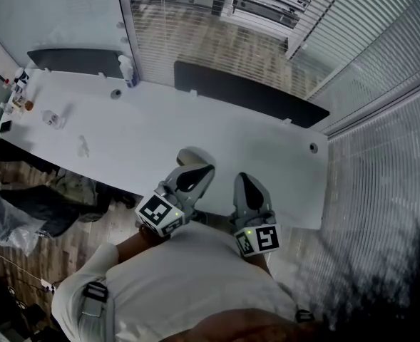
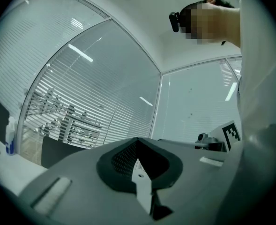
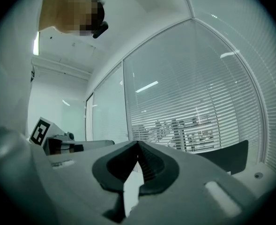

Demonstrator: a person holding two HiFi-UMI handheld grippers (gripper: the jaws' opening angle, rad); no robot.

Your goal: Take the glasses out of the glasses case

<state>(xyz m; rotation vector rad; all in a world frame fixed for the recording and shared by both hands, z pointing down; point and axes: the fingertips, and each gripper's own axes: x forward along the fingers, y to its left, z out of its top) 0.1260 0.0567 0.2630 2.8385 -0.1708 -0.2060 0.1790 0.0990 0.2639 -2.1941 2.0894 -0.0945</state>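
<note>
Head view: camera above the person, facing steeply down over a white-shirted torso [image 1: 174, 276] onto the long white rectangular table [image 1: 195, 130]; mid-range, whole tabletop in frame. Left gripper view: lens close behind the grey plastic left gripper [image 2: 138, 144], facing roughly level along it toward the glass wall with horizontal slatted blinds [image 2: 91, 102]. Right gripper view: same mounting on the grey plastic right gripper [image 3: 138, 146], same wall. Each gripper view catches the other's black-and-white marker cube [image 2: 231, 134] at its inner edge. All three views share the blinds; the pale strip low in both gripper views is probably the table edge.
</note>
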